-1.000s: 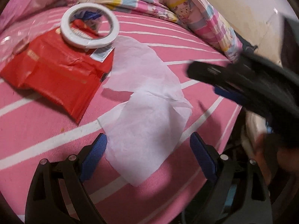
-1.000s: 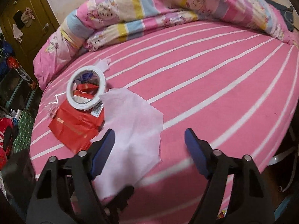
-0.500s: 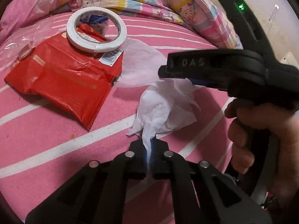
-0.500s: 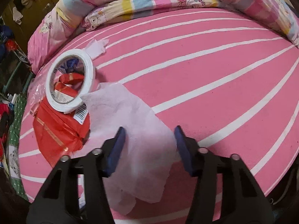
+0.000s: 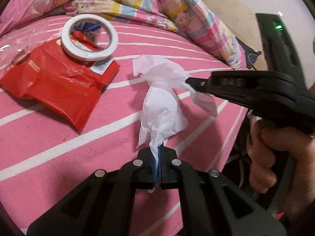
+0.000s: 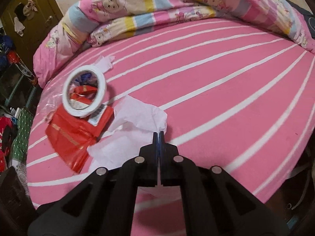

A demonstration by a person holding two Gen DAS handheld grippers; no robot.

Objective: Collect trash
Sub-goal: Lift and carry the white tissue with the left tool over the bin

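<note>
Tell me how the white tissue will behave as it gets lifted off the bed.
The tissue will probably hang limp: it is already bunched and creased between the left gripper and the right gripper. It looks thin and very light, so it should lift easily. Pinched at two ends, it could tear if they pull apart.

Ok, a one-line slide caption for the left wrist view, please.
Both grippers, left and right, pinch opposite ends of a crumpled white tissue over the pink striped bedsheet.
</note>
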